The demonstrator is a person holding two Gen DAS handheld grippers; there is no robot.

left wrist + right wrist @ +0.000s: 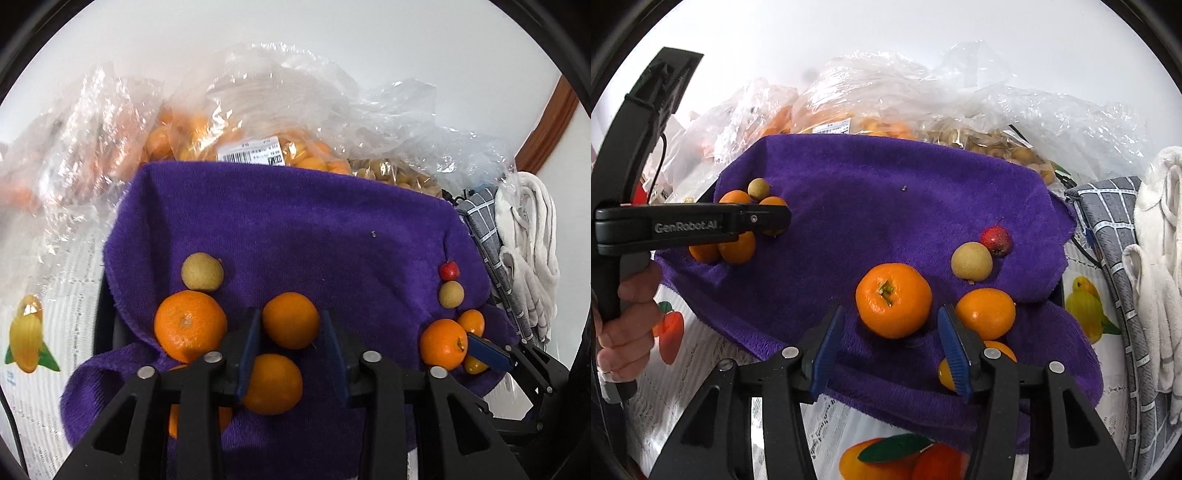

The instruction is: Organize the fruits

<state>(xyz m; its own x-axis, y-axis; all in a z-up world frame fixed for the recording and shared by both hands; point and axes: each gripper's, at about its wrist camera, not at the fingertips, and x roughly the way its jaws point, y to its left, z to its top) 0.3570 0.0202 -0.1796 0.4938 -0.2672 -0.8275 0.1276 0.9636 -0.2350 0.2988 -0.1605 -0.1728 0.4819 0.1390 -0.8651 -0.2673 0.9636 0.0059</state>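
A purple towel [295, 229] [868, 192] carries two clusters of fruit. In the left wrist view my left gripper [291, 343] is open around a small orange [290, 320], with another orange [271, 384] below it, a larger mandarin [190, 325] and a yellow-green fruit [202, 271] to its left. In the right wrist view my right gripper [890, 354] is open just below a large mandarin [894, 300]. Beside it lie an orange [985, 314], a pale round fruit [971, 260] and a small red fruit [996, 240].
Clear plastic bags of oranges [236, 144] and of small yellow fruits [993, 144] are piled behind the towel. A grey checked cloth [1115, 236] and white cloths [1160, 258] lie to the right. A fruit-printed tablecloth [701, 369] covers the table.
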